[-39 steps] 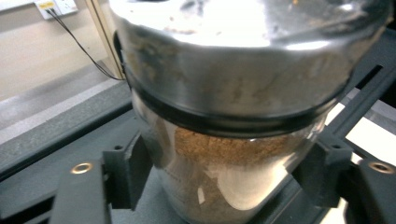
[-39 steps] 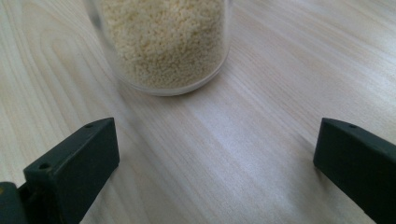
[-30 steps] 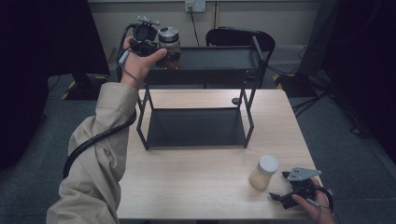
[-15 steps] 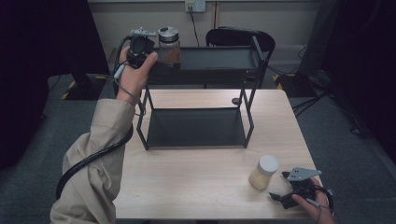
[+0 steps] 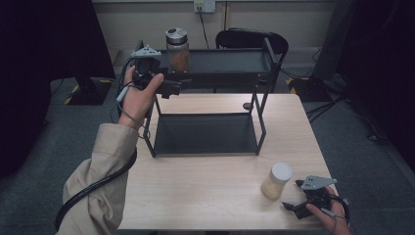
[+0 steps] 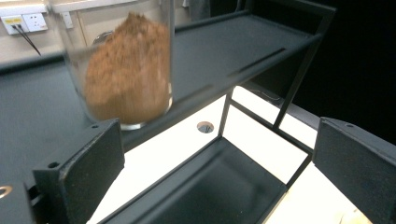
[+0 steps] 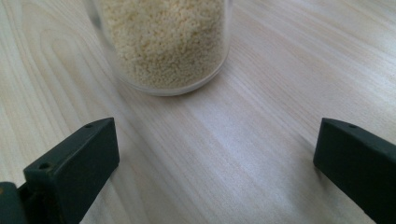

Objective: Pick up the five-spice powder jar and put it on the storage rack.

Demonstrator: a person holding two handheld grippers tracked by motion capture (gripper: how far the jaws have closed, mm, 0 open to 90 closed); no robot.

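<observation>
A glass jar of brown powder (image 5: 177, 49) with a metal lid stands on the left end of the black rack's top shelf (image 5: 230, 61). My left gripper (image 5: 173, 88) hangs open just in front of and below that shelf edge; its jaws have just been opening and nothing is between them. From the left gripper (image 6: 215, 177) the brown jar (image 6: 126, 79) stands a short way beyond the jaws. A white-lidded jar of pale grains (image 5: 276, 180) stands on the table at the near right. My right gripper (image 5: 293, 195) rests open beside it, and from this gripper (image 7: 215, 172) the grain jar (image 7: 163, 42) is ahead, untouched.
The rack's lower tray (image 5: 205, 133) sits on the wooden table (image 5: 195, 186), with a round cable hole (image 5: 247, 105) behind it. A black chair (image 5: 254, 39) stands behind the table. The left gripper's cable (image 5: 93, 188) trails off the table's left edge.
The left gripper was at the brown jar over the top shelf; it has drawn back and sunk toward the shelf's front left corner, leaving the jar standing. The right gripper has kept still.
</observation>
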